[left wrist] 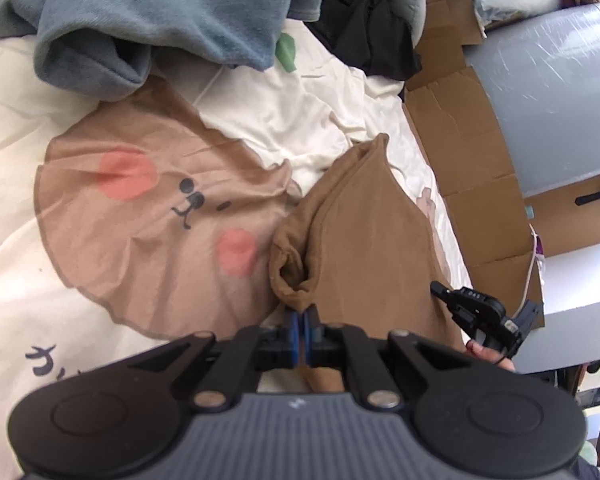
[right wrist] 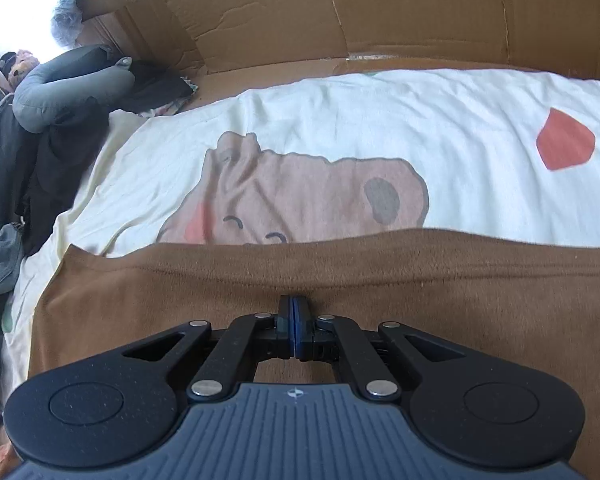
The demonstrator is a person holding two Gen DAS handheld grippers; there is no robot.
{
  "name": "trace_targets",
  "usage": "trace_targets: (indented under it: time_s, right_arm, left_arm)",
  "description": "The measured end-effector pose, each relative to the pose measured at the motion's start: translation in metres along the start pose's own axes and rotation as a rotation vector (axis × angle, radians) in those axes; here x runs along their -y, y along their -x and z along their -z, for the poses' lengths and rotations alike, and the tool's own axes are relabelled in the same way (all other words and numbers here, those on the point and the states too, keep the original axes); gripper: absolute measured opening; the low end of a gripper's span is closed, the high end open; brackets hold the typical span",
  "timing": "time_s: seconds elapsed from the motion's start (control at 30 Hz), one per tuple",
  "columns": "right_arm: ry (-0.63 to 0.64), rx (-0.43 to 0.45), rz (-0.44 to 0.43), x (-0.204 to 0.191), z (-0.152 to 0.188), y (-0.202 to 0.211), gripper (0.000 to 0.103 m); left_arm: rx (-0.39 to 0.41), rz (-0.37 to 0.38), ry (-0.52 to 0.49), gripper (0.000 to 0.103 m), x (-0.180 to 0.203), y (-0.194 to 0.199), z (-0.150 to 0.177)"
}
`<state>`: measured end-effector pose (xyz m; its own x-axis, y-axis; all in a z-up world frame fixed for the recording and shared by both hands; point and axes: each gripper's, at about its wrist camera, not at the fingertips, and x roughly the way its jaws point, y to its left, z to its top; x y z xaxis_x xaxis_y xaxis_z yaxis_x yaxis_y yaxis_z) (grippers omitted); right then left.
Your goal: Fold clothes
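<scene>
Brown garment (right wrist: 340, 280): lies on cartoon-print bedsheet (right wrist: 340, 120), near edge cut off by both cameras. Left gripper (left wrist: 302, 318): jaws together at the cuff edge; pinch unclear. Right gripper (right wrist: 294, 308): jaws together over the cloth, contact hidden. Blue-grey clothes (left wrist: 160, 12) heaped beyond.

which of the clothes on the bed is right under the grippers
The brown garment, lying on the cartoon-print sheet. The blue-grey fleece and the black clothes are bunched at the far end, away from both grippers.
</scene>
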<state>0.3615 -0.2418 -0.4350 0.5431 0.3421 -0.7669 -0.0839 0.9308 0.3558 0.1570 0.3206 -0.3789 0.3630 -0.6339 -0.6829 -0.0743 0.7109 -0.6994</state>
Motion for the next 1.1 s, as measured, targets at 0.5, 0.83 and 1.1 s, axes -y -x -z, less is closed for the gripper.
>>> trace_targets:
  time_s: [0.5,0.83,1.1]
  right_arm:
    - [0.089,-0.069,0.036,-0.006,-0.013,0.05,0.031]
    - [0.041,-0.104,0.028,-0.022,0.048,0.109,0.039]
    - [0.049,-0.124,-0.074,-0.086,0.087,0.129,0.039]
  left_arm:
    - [0.058,0.087,-0.038,0.003,0.018,0.0,0.004]
    - [0.064,0.148,-0.037,0.003,0.024,0.0,0.007]
    - [0.053,0.16,-0.066,0.003,0.026,0.008,-0.001]
